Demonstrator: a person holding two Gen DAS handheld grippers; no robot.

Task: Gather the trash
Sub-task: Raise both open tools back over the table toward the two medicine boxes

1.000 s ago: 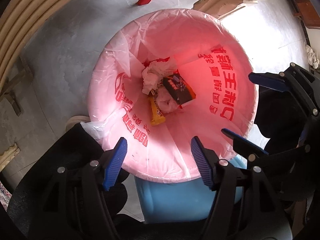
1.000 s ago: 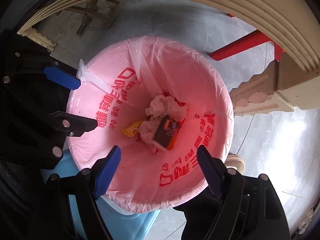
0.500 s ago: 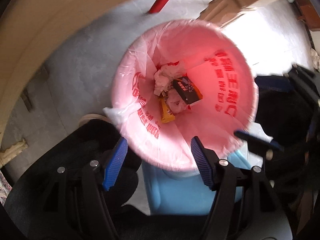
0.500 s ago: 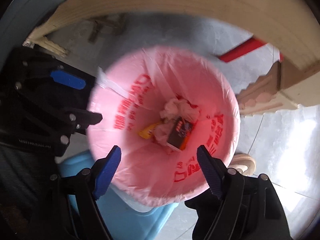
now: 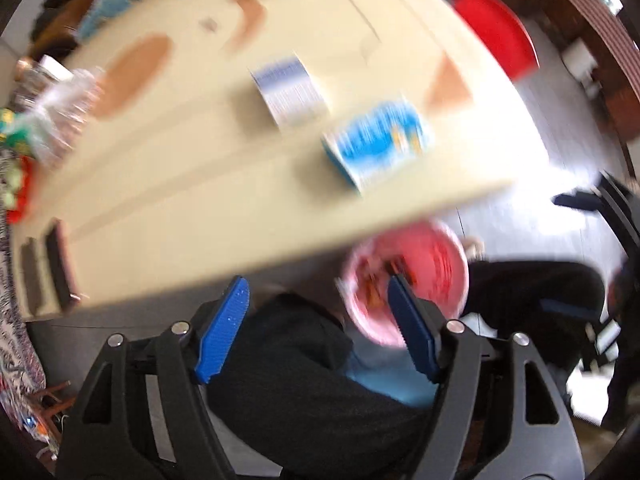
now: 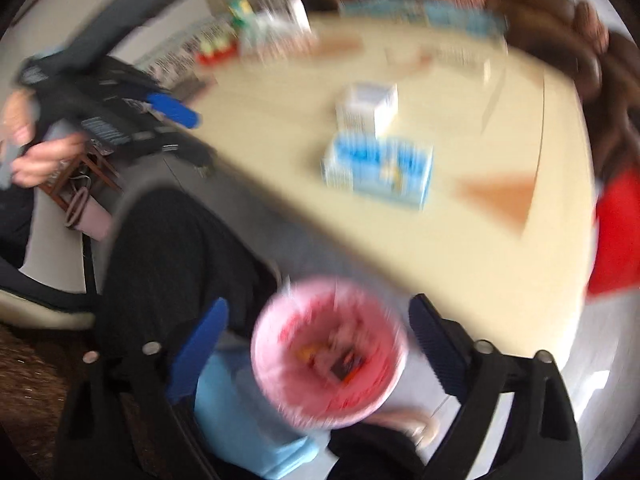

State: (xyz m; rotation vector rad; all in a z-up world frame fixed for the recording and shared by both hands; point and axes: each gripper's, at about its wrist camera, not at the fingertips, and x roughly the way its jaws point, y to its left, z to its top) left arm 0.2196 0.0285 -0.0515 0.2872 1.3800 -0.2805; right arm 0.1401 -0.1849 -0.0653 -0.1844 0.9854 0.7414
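Observation:
Both views are motion-blurred. A blue bin lined with a pink bag point(image 6: 330, 364) stands on the floor below the table edge, with wrappers and tissue inside; it also shows in the left wrist view point(image 5: 416, 276). On the cream table point(image 5: 200, 168) lie a blue-and-white carton point(image 5: 378, 140) and a white box point(image 5: 288, 92); both show in the right wrist view, the carton point(image 6: 378, 170) and the box point(image 6: 366, 110). My left gripper point(image 5: 316, 330) is open and empty. My right gripper point(image 6: 316, 352) is open and empty above the bin.
A red chair point(image 5: 496, 36) stands beyond the table. Clutter of packets and bottles point(image 6: 260, 28) sits at the table's far side. The person's dark-clothed legs point(image 6: 168, 248) are beside the bin. The left gripper point(image 6: 160, 116) shows at the left in the right wrist view.
Both grippers have risen and tilted up from over the bin, so the table top with its boxes is now in view. Both stay open and empty.

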